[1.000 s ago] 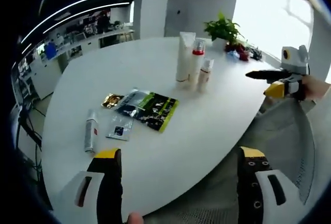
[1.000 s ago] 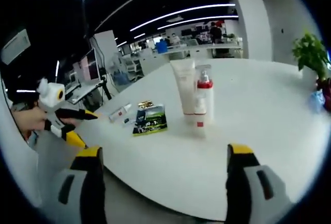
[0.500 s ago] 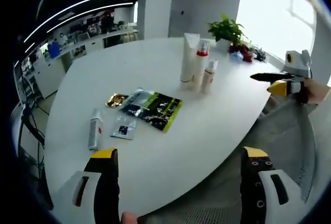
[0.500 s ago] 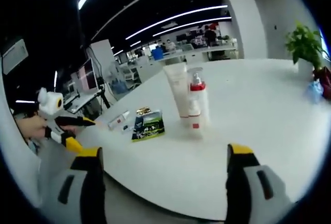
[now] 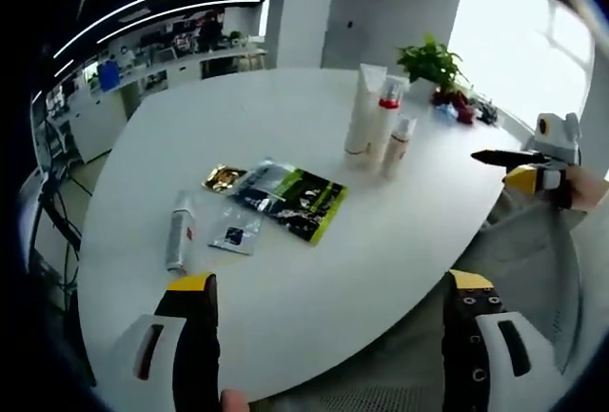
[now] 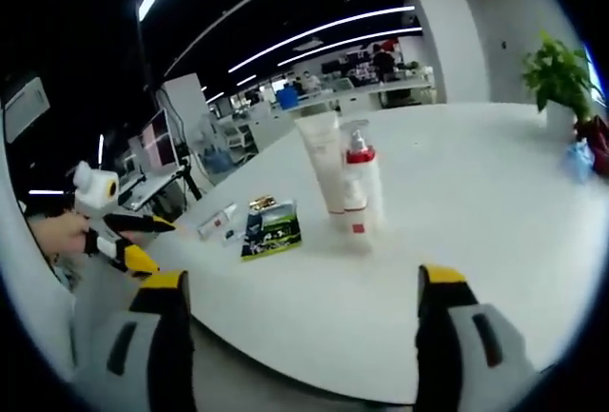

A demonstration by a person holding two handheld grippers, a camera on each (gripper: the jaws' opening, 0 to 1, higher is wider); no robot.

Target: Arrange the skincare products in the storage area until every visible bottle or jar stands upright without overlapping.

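On the white table (image 5: 285, 127) a tall white tube (image 5: 363, 115), a pump bottle with a red collar (image 5: 383, 119) and a small white bottle (image 5: 399, 144) stand upright together. A white bottle (image 5: 178, 231) lies flat near the table's left edge, beside several flat sachets (image 5: 290, 198). My left gripper (image 5: 328, 336) is open, held off the near edge. The right gripper (image 5: 519, 166) comes into the left gripper view from the right. In the right gripper view the tube (image 6: 321, 163), pump bottle (image 6: 363, 176) and lying bottle (image 6: 218, 222) show; my right gripper (image 6: 300, 336) is open, empty.
A potted plant (image 5: 430, 60) and small items sit at the table's far side. In the right gripper view the plant (image 6: 557, 74) is at the right and the left gripper (image 6: 128, 236) in a hand at the left. Office desks stand behind.
Both views have shifted slightly with the hands; the left gripper view has drawn back a little. The bottles and sachets lie as before, and both grippers stay open.
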